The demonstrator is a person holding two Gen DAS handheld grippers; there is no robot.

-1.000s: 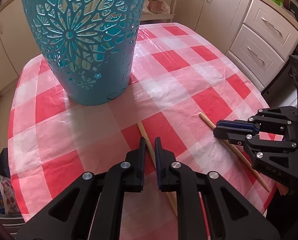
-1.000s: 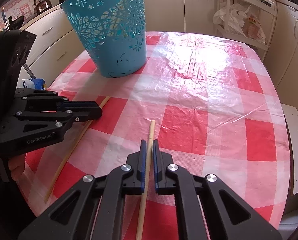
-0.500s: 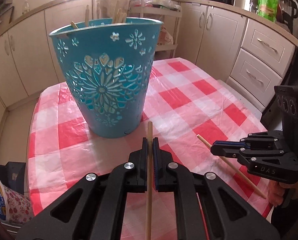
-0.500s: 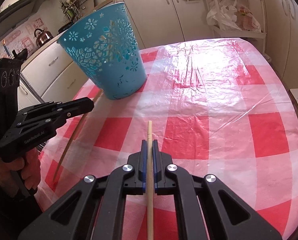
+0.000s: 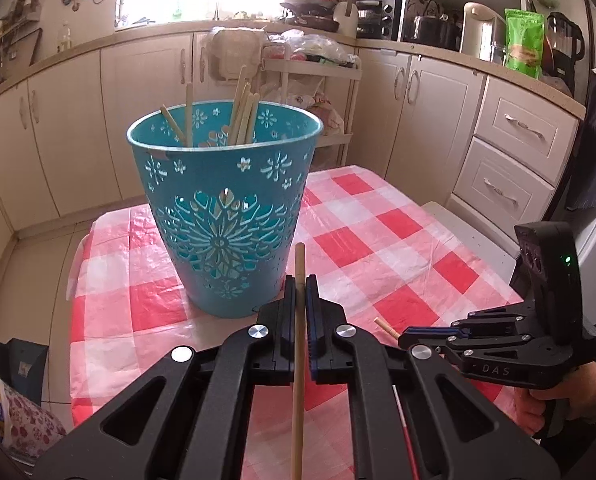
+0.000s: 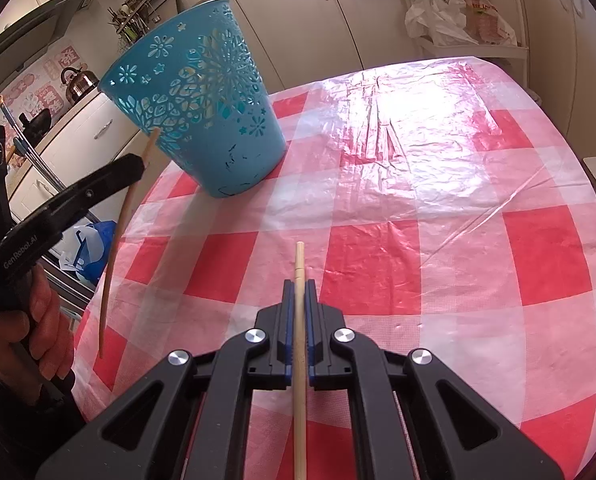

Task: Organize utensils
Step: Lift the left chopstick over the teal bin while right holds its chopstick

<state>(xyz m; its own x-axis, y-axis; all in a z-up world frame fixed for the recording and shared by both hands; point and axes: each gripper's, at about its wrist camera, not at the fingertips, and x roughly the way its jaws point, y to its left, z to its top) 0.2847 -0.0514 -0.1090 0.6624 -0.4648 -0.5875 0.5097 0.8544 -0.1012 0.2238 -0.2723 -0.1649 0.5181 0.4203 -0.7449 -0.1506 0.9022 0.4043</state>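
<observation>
A teal cut-out basket (image 5: 224,216) stands on the red-and-white checked table, with several wooden chopsticks (image 5: 244,112) leaning inside it. My left gripper (image 5: 300,280) is shut on a wooden chopstick (image 5: 298,360), held above the table just in front of the basket. In the right wrist view the same basket (image 6: 202,120) sits at the far left. My right gripper (image 6: 299,284) is shut on a second chopstick (image 6: 299,320), lifted over the table's near side. The left gripper (image 6: 138,168) and its chopstick (image 6: 118,232) show there at the left edge.
The checked tablecloth (image 6: 438,200) covers a rounded table ringed by cream kitchen cabinets (image 5: 510,160). A wire rack with bags (image 5: 314,80) stands behind the basket. A person's hand (image 6: 38,332) grips the left tool's handle.
Both grippers closed on chopsticks lying on the table and lifted them. The left one rose and tilted up, so the basket's rim and the chopsticks inside came into view.
</observation>
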